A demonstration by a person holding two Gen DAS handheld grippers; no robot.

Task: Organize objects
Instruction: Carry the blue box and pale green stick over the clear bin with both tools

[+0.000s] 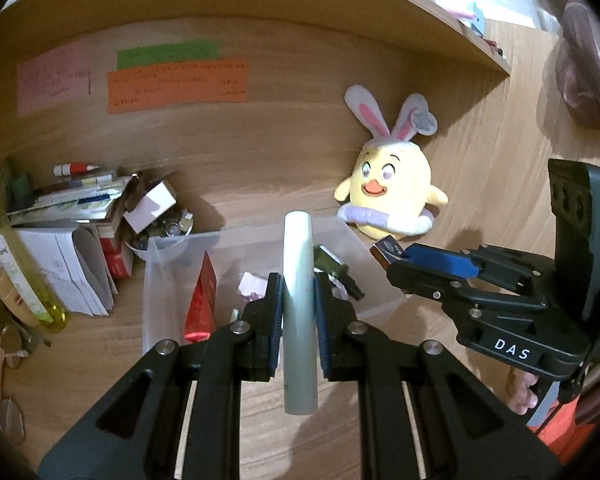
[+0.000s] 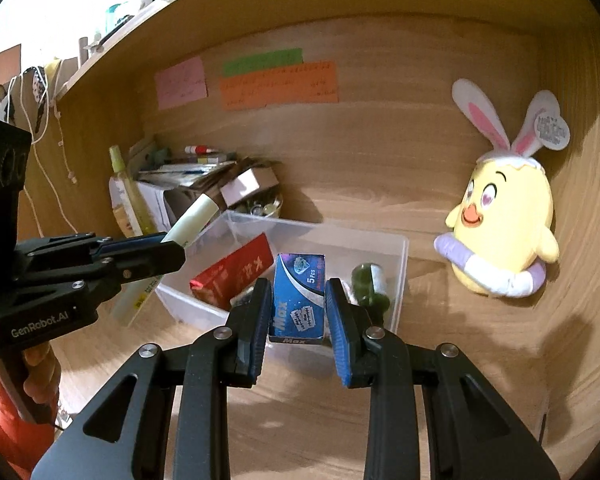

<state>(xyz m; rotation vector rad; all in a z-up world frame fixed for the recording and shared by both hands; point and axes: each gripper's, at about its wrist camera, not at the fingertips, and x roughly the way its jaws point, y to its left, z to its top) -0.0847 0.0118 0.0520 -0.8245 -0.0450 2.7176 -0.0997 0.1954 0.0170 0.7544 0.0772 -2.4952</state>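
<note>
Wood-grain desk (image 2: 300, 420) under shelf (image 1: 420, 12); left gripper (image 1: 298, 304) jaws clamp tube (image 1: 298, 264), right gripper (image 2: 300, 312) jaws clamp box (image 2: 298, 292).

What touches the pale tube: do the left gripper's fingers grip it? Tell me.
Touching. The left wrist view shows both fingers of the left gripper pressed against the pale tube.

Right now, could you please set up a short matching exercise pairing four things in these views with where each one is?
Things:
1. pale tube
2. blue blade box
3. red box
4. chick plush

Places:
A. inside the clear bin
B. held in the right gripper
C. leaning against the back panel
D. held in the left gripper

Pairs: 1-D, 2-B, 3-A, 4-C
</note>
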